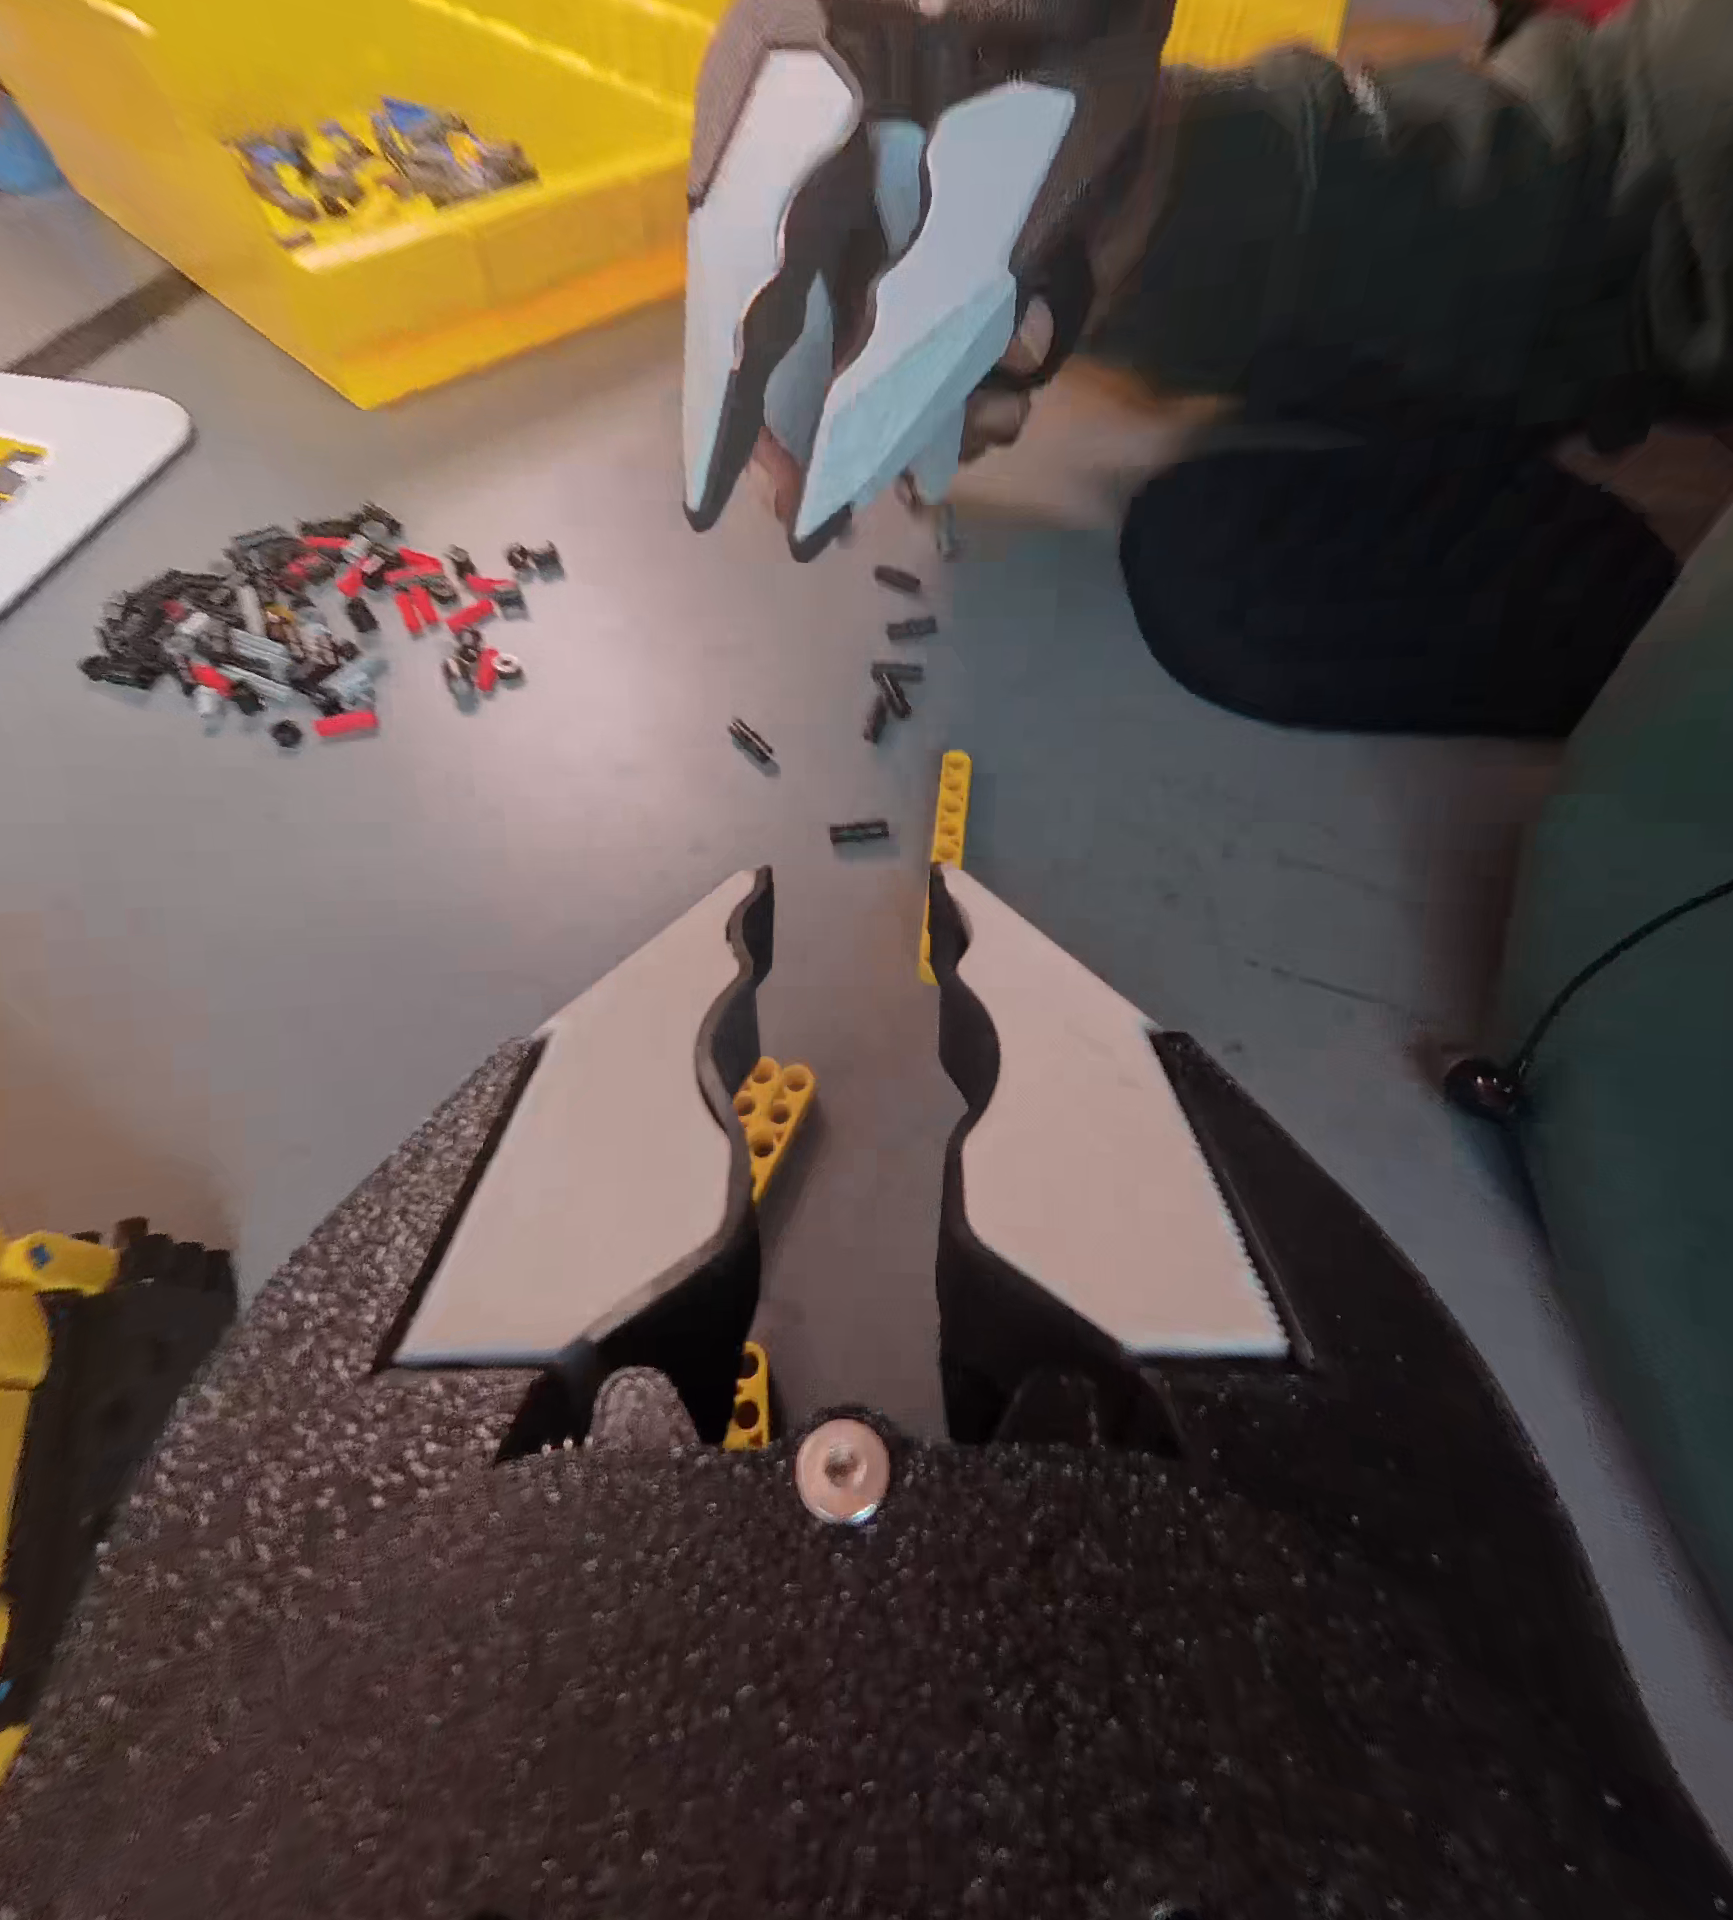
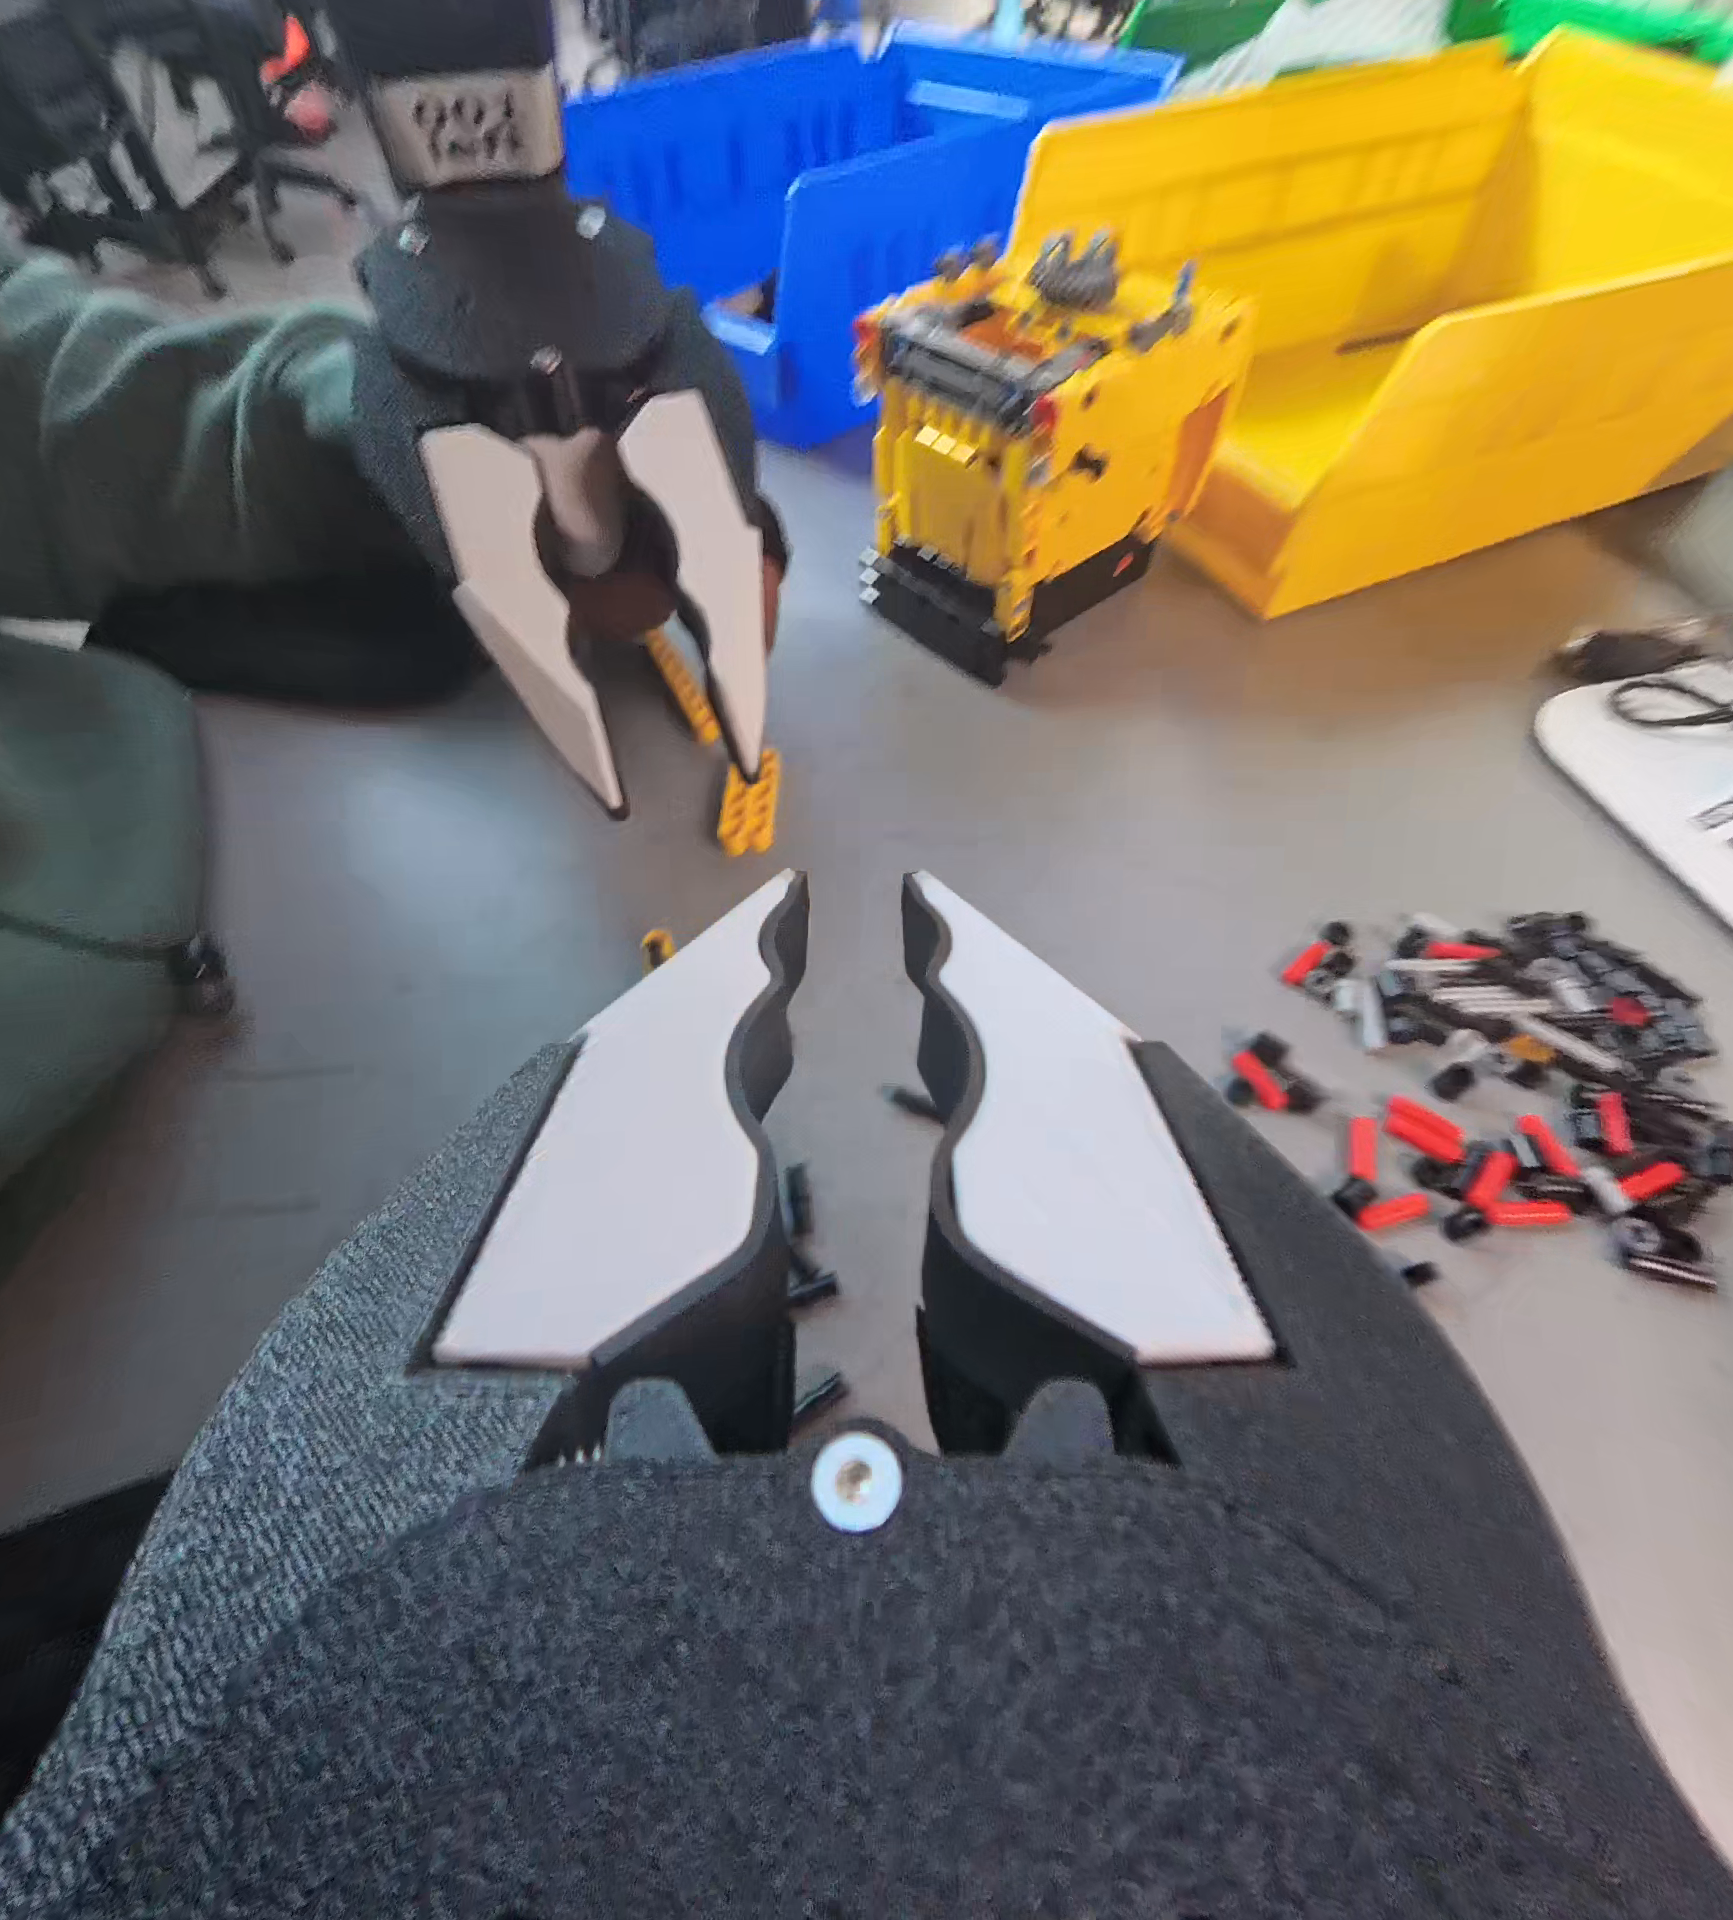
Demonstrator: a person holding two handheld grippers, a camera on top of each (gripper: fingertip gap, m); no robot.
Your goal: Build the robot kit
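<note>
Our left gripper (image 1: 849, 883), jaws apart and empty, hovers over two long yellow holed plastic beams (image 1: 950, 805) mid-table. Our right gripper (image 2: 851, 888), jaws narrow and empty, hangs above scattered short black plastic pins (image 1: 898, 681); none look joined.

Grey tabletop (image 1: 550, 831) carries: yellow bin (image 1: 405, 260) at the far edge, w/ a blue bin (image 2: 841, 208) beside it; yellow brick-built vehicle (image 2: 1038, 447) standing in front of the bins; loose pile of black, red & grey small parts (image 1: 322, 623); scattered black pins (image 1: 893, 665); long yellow holed beam (image 1: 950, 810); short yellow holed beam (image 1: 774, 1122); white sheet w/ printed booklet (image 1: 0, 499) at one side.
</note>
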